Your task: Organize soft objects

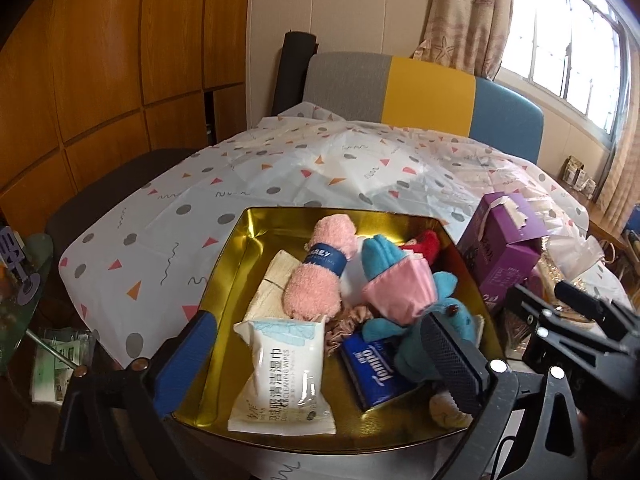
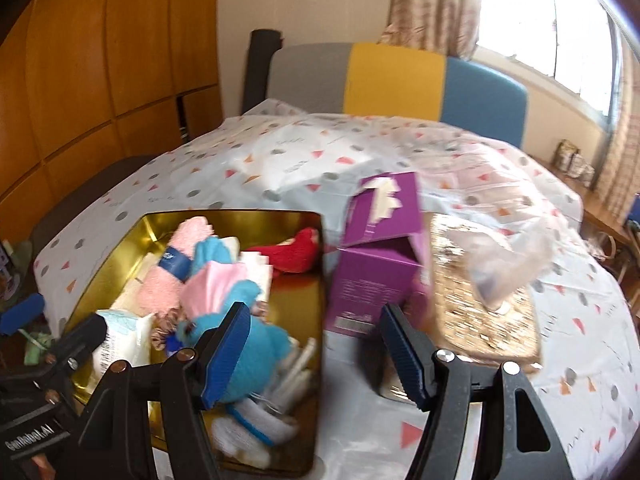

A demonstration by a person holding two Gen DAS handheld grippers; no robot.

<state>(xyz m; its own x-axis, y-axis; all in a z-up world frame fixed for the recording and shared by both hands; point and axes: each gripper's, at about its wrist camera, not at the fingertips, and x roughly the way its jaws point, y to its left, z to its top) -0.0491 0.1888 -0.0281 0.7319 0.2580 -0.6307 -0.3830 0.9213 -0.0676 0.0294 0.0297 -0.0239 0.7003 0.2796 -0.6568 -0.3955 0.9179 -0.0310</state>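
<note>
Your left gripper [image 1: 320, 364] hangs spread wide over the gold tin [image 1: 224, 280], gripping nothing; your right gripper [image 2: 316, 356] gapes empty over the tin's right rim; the blue plush [image 1: 404, 304] lies inside among a pink towel [image 1: 320, 272], wipes [image 1: 284, 376] and tissues [image 1: 372, 372]; a purple box [image 2: 376, 264] crowds the tin's right side.

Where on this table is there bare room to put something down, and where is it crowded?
Free: the tablecloth between the gold tin and the chair back, and the strip left of the tin. Crowded: the tin itself, packed with soft things, and its right side, where the purple box and the glittery gold case sit close.
</note>
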